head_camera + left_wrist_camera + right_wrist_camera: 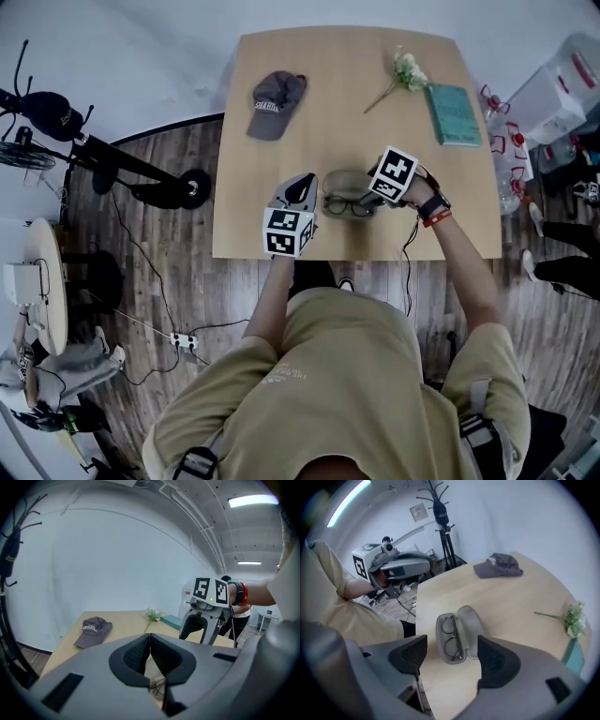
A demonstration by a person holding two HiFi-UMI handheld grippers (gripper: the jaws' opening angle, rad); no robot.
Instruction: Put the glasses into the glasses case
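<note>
Right gripper (452,656) hangs wide and empty (left gripper (150,638) is closed, empty too); a careless push on the open case (470,620) could pinch the glasses (450,637).

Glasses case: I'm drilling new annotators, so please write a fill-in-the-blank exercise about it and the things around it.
The glasses lie ___ the glasses case. That case is ___, not closed. The right gripper has its jaws ___, holding nothing. A grey baseball ___ lies on the table.
Missing words: inside; open; apart; cap.
</note>
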